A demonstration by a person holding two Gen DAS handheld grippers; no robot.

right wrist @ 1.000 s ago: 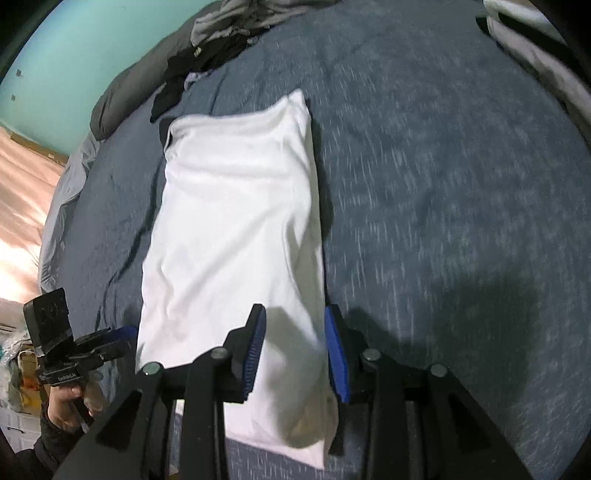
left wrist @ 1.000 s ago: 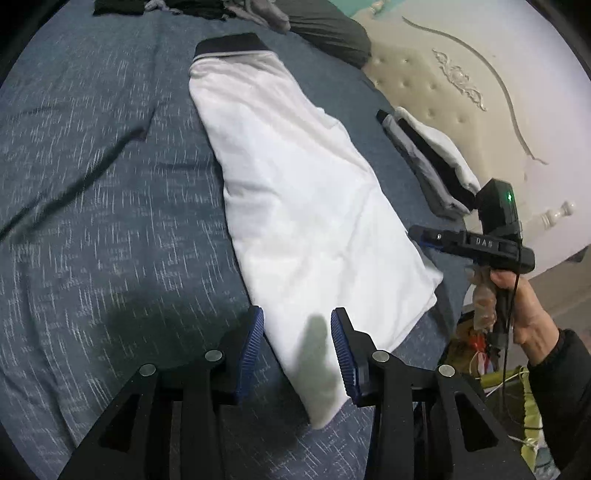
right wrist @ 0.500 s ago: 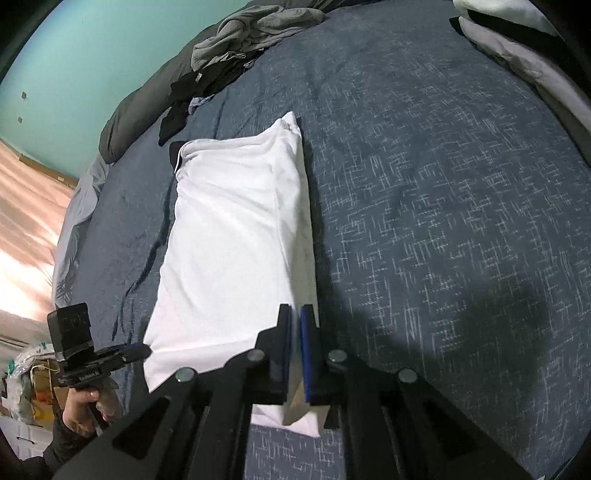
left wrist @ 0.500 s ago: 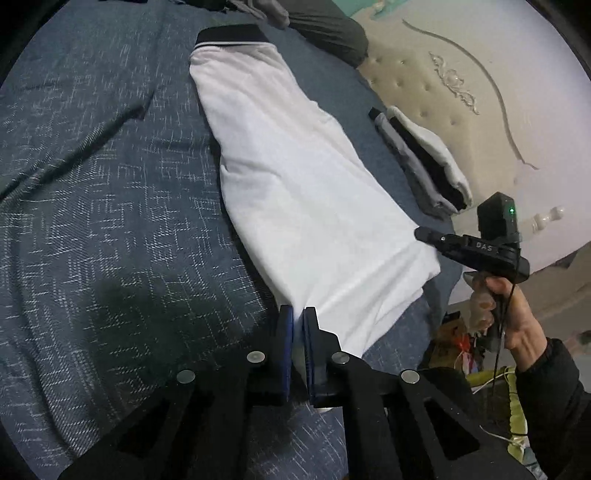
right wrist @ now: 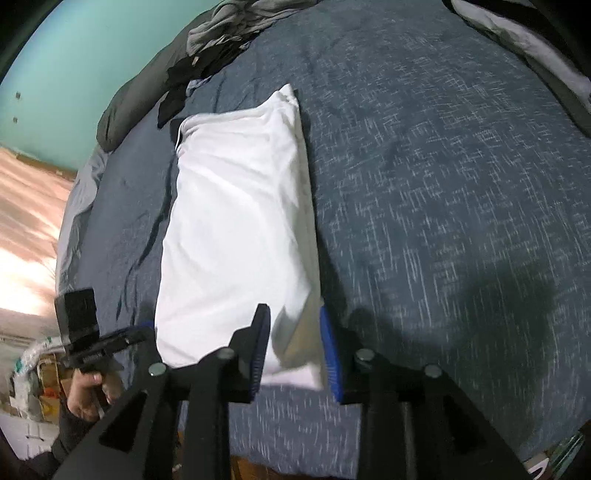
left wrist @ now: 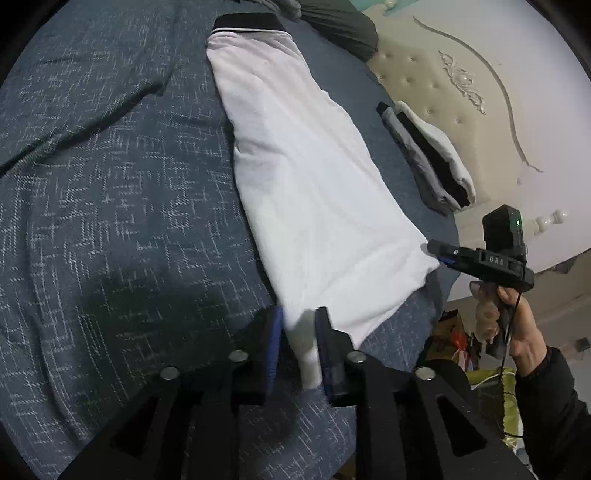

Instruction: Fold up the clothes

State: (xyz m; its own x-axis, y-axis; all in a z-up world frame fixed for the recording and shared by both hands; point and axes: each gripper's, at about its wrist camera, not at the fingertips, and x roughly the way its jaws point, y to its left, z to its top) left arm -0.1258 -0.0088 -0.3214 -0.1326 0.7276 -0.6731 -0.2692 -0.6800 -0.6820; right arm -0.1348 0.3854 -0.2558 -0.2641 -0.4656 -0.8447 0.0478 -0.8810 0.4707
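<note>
Both grippers, clamped half a second ago, are now spreading: left gripper [left wrist: 298, 343] and right gripper [right wrist: 295, 343] are loosening around the near corners of the white garment [left wrist: 310, 177], lying lengthwise toward twelve o'clock on the bed [left wrist: 110, 192].

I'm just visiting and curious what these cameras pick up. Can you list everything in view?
White garment: one, white with a dark band at its far end, folded long, lying on the bed.
Bedspread: one, dark blue with pale flecks, covering the bed.
Folded stack: one, grey, black and white, by the headboard.
Headboard: one, cream, tufted, behind the bed.
Loose clothes pile: one, grey and black, at the bed's far edge.
Wall: teal, behind the pile.
Left gripper: black, blue pads, jaws apart around the garment's near corner.
Right gripper: same, jaws apart around the other near corner.
</note>
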